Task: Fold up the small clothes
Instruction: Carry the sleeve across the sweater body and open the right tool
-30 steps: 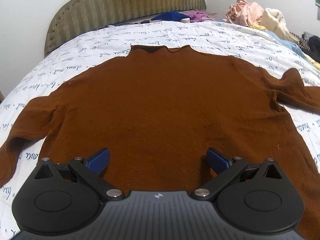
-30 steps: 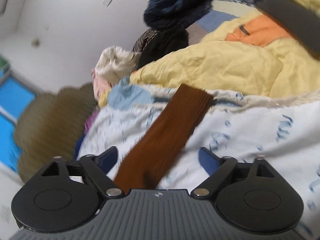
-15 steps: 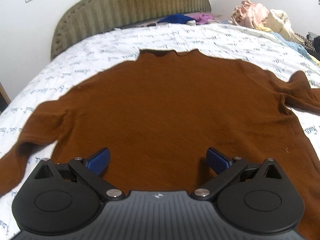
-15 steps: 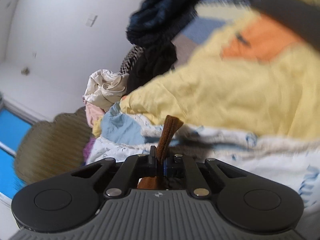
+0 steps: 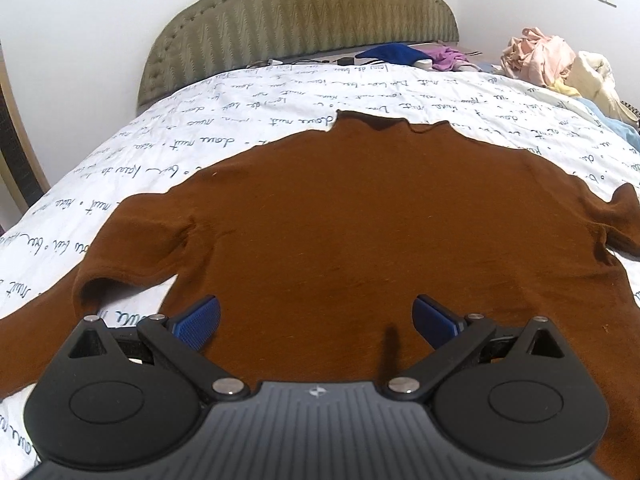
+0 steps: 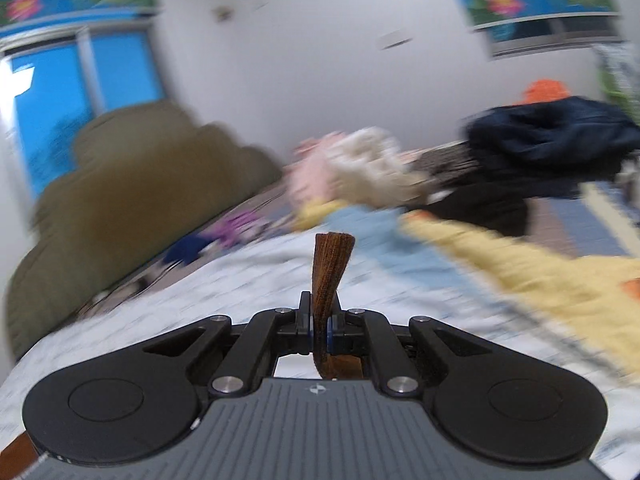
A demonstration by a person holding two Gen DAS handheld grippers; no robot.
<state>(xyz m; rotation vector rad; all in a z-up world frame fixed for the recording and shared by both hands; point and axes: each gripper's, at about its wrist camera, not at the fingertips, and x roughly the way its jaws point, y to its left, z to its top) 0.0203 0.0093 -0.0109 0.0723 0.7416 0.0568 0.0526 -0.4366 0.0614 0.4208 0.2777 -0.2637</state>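
Up off the bed has come the right gripper (image 6: pixel 319 330), and it has rolled over too, so its view now shows the wall and the windows (image 6: pixel 86 92) instead of the heap of clothes tipped on its side. A second ago its jaws stood wide apart with the brown sleeve lying between them. Now they are squeezed tight on the sleeve cuff (image 6: pixel 332 264), which sticks up past the pads like a little flag. Everything behind it is smeared, so the hand looks to be moving fast.

On the big bed (image 5: pixel 280 128) with the white cover and blue writing, the brown sweater (image 5: pixel 360 240) lies flat, neck toward the green headboard (image 5: pixel 300 12). It has slid a bit to the right in the left view, because the left hand has drifted a little. One sleeve lies bent at the left side (image 5: pixel 132 256). The other sleeve runs off the right edge of that view (image 5: pixel 616 224), so the lifted part cannot be seen there.

The left gripper (image 5: pixel 316 320) hangs over the bottom of the sweater, its blue pads (image 5: pixel 200 320) wide apart and holding nothing.

My guess is the fold has just started: the sleeve is caught and lifted, ready to be carried across the sweater's middle. The loose clothes pile (image 6: pixel 360 168) waits at the far side.
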